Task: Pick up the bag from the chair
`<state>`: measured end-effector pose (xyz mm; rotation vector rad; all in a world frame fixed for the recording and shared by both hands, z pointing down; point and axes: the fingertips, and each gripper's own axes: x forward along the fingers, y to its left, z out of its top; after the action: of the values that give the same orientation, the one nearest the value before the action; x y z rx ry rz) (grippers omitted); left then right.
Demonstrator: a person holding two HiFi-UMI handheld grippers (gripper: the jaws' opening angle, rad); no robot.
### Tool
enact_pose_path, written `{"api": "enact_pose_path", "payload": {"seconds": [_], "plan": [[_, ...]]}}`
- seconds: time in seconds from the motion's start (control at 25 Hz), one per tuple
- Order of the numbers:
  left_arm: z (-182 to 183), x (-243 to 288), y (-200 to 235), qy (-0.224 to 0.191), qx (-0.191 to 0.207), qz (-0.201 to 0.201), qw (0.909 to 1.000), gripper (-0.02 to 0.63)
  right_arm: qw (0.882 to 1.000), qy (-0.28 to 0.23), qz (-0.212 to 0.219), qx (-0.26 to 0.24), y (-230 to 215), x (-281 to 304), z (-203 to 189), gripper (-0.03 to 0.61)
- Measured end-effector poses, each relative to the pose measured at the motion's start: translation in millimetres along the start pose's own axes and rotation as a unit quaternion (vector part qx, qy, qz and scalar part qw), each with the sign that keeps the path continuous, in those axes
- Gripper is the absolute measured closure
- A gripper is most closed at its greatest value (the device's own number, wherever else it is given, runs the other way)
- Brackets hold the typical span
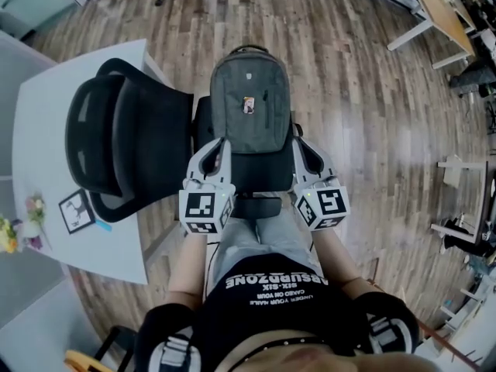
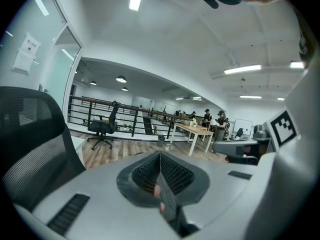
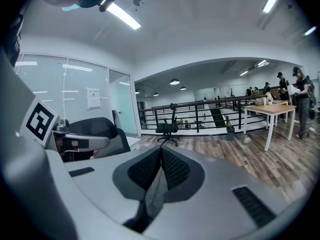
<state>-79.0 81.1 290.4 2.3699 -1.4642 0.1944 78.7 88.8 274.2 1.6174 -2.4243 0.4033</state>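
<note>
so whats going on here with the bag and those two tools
A person holds a tool in each hand, out toward a grey backpack that lies on a black chair in front of them. The left tool is by the bag's lower left corner and the right tool by its lower right. Both tools are shut with nothing in them. The bag is not yet picked up.
</note>
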Motion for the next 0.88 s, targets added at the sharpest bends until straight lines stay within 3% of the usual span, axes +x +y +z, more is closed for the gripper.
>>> {"api": "enact_pose_path", "payload": {"seconds": [0.16, 0.52, 0.68, 0.88], "plan": [[7.6, 15.3, 13.7, -0.002, 0.013, 0.006, 0.9999, 0.597, 1.000, -0.004, 0.001, 0.002, -12.6, 20.8, 3.8, 0.560], [-12.7, 68.8, 43.6, 0.028, 0.012, 0.037, 0.9988, 0.595, 0.999, 0.047, -0.015, 0.016, -65.5, 77.9, -37.0, 0.560], [-18.7, 91.8, 49.2, 0.033, 0.035, 0.057, 0.9972, 0.595, 0.998, 0.062, -0.007, 0.020, -77.4, 99.8, -51.0, 0.560], [-29.0, 119.1, 62.3, 0.037, 0.029, 0.085, 0.9953, 0.595, 0.997, 0.077, 0.009, 0.025, -86.3, 129.6, -68.3, 0.560]]}}
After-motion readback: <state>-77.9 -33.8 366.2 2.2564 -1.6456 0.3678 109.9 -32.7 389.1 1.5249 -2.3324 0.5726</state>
